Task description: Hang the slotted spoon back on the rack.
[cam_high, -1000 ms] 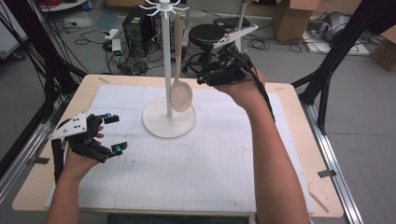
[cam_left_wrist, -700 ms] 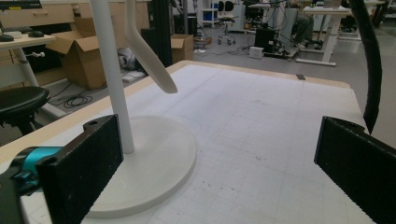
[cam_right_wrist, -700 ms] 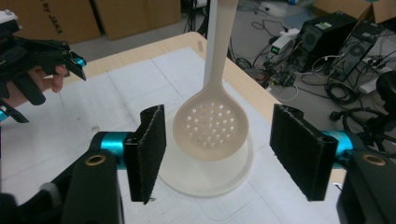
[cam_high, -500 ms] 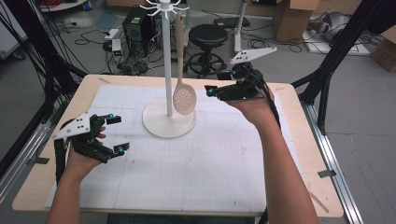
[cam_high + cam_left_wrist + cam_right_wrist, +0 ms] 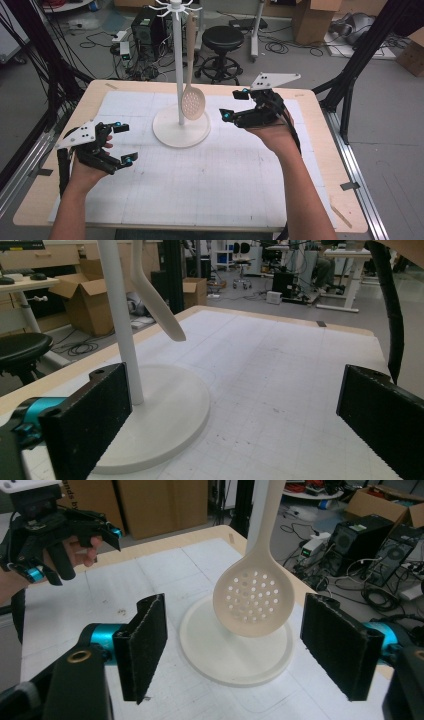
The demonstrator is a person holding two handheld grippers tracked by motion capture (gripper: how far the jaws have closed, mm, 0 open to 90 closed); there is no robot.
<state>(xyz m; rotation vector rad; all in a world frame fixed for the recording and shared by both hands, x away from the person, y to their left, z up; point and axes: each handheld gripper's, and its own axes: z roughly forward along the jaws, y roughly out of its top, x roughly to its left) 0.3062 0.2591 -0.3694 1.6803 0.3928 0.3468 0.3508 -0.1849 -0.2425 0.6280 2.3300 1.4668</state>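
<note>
Slotted spoon (image 5: 192, 102) hanging on stand (image 5: 180, 131): light, stiff; grip handle. Right gripper (image 5: 239, 106) beside stand, left gripper (image 5: 123, 144) farther off; both wide open, empty.

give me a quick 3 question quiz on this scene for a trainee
1. True or false: the slotted spoon lies flat on the table.
2. What does the spoon hang from? A) the white stand B) the right gripper C) the stool
3. Fill in: the jaws of the left gripper are ____.

Key: 1 false, it hangs above the stand's round base. 2 A. 3 open, holding nothing.
</note>
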